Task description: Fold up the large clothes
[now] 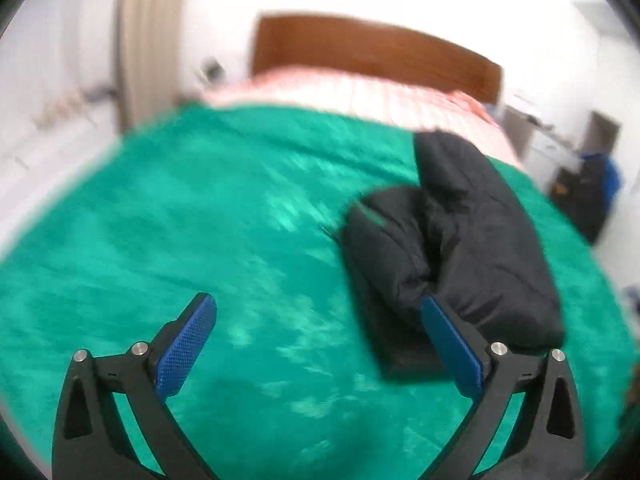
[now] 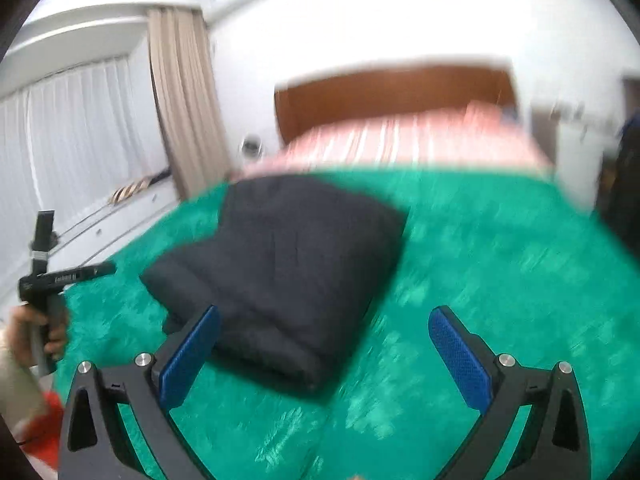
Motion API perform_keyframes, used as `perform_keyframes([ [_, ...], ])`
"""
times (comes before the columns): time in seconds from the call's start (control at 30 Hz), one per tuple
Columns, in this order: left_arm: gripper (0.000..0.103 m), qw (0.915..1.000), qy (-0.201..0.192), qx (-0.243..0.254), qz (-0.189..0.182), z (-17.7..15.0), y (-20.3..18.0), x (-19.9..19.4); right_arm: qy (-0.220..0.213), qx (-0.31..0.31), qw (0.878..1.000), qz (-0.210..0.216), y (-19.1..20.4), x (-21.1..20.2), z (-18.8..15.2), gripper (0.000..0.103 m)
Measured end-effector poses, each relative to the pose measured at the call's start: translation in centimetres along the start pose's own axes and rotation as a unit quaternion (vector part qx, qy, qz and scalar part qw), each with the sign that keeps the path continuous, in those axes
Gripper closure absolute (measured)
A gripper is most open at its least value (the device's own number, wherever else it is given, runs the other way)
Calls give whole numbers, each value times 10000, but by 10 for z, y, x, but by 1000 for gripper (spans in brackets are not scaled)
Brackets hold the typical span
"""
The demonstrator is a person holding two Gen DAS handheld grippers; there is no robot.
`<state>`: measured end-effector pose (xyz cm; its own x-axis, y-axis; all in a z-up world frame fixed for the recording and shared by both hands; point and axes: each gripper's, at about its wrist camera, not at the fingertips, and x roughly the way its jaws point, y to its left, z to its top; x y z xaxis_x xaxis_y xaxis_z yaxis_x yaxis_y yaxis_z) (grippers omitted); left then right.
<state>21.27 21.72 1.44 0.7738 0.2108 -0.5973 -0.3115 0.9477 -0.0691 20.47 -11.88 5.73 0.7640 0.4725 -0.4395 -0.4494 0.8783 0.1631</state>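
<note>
Here folded black jacket (image 2: 280, 272) on green blanket (image 2: 480, 280), long axis toward headboard (image 2: 392, 96).

Black padded jacket (image 2: 280, 276) lies folded into a bundle on green blanket (image 2: 480, 280)

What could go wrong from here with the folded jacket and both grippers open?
1. The black jacket is puffy, and its top fold bulges open in the left wrist view; it may spring apart.
2. Both the left gripper and right gripper are open and holding nothing.
3. The plush green blanket could snag a fingertip.
</note>
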Motion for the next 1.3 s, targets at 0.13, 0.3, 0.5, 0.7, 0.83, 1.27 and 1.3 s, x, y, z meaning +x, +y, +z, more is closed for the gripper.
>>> perform_keyframes([
  [0.13, 0, 9956, -758, 19, 548, -13, -16, -46, 410, 266, 9987, 123, 6, -18, 4, 0],
  [0.3, 0, 9900, -951, 342, 981, -30, -32, -103, -258, 165, 9994, -160, 25, -59, 2, 0],
  [0.5, 0, 9915, -655, 543, 985, -54, -52, -131, -217, 12, 9996, -191, 51, -93, -6, 0],
  [0.7, 0, 9948, -520, 492, 718, -61, -66, -145, 192, -94, 9977, -641, 66, -101, -25, 0],
  [0.83, 0, 9949, -369, 687, 639, -69, -77, -157, 334, -161, 9972, -645, 76, -107, -40, 0],
  [1.27, 0, 9907, 599, 1196, 240, -109, -94, -187, 1505, -376, 9840, -874, 131, -140, -76, 0],
  [1.3, 0, 9905, 608, 1217, 193, -111, -96, -191, 1519, -328, 9842, -848, 132, -145, -76, 0],
])
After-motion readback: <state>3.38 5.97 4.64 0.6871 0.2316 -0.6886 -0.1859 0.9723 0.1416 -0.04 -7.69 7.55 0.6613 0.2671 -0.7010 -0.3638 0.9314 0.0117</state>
